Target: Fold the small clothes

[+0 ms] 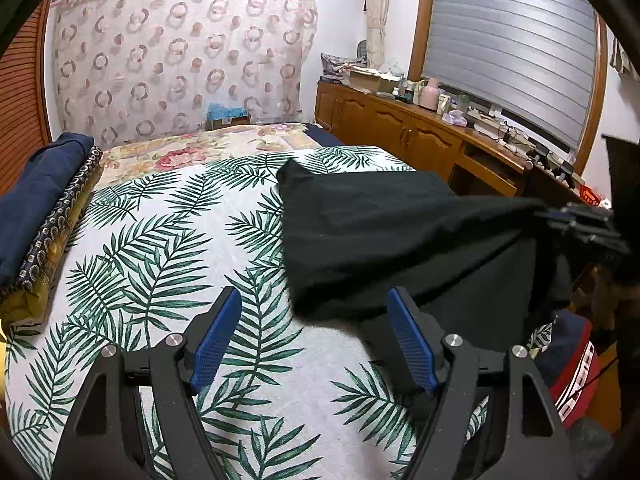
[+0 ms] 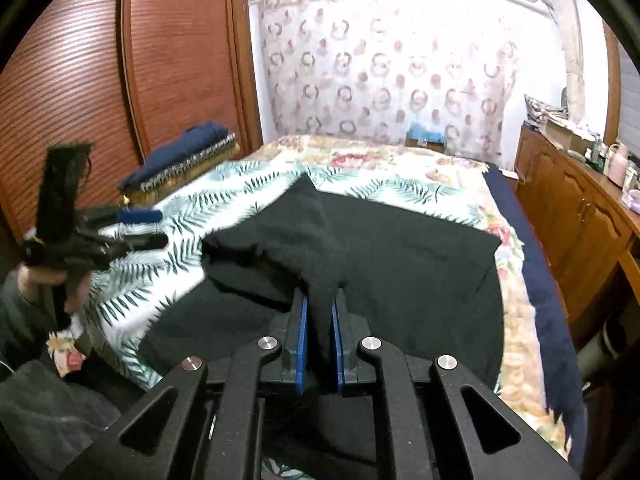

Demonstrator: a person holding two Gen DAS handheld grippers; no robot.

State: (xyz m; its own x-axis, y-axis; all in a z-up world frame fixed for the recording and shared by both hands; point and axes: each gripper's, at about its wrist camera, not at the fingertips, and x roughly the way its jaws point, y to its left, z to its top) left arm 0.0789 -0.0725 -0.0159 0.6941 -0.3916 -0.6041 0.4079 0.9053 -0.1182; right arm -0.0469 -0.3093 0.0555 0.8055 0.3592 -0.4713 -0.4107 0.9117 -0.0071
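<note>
A black garment (image 1: 384,236) (image 2: 400,252) lies spread on the leaf-print bed cover (image 1: 168,240). My right gripper (image 2: 319,312) is shut on a bunched edge of it, the cloth pinched between the blue pads and lifted into a ridge. From the left wrist view that gripper (image 1: 584,224) shows at the far right with the garment pulled up toward it. My left gripper (image 1: 314,332) stands open over the cover at the garment's near left edge, with nothing pressed between its blue pads (image 1: 212,344). In the right wrist view the left gripper (image 2: 148,228) is held by a hand at the left.
A folded navy cloth and a patterned one (image 1: 44,216) are stacked at the bed's left side. A wooden cabinet (image 1: 420,136) crowded with small items runs along the right. A red, white and navy item (image 1: 572,368) sits by the near right edge. A wooden wardrobe (image 2: 100,80) stands on the left.
</note>
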